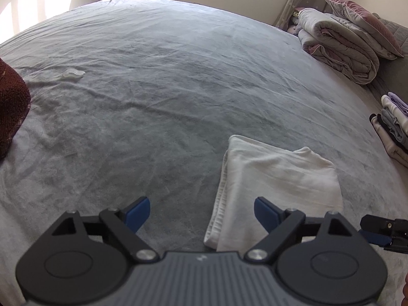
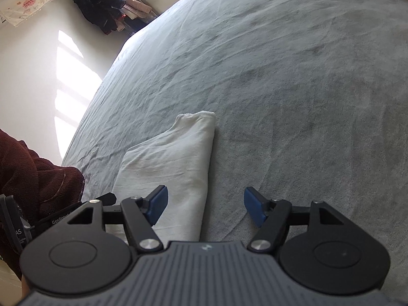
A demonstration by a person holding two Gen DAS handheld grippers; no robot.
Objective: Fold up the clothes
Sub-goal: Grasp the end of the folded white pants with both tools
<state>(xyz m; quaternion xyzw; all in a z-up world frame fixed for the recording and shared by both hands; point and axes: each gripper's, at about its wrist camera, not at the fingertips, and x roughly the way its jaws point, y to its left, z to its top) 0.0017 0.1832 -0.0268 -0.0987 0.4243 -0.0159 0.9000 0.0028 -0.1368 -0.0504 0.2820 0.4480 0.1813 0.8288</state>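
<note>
A folded white cloth (image 1: 275, 186) is seen lying on the grey bed (image 1: 165, 89), lower right of frame. Left tool (image 1: 201, 213) and right tool (image 2: 205, 205) are held agape, nothing gripped.

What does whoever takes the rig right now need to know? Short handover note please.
Left gripper: open, empty, just above the near edge of the white garment.
Right gripper: open, empty, at the garment's other side.
White garment lies folded flat on the grey bedspread, neither gripper touching it.
Stack of folded clothes sits at the bed's right edge.
Done: this piece looks folded.
Left: probably move it to the stack.
</note>
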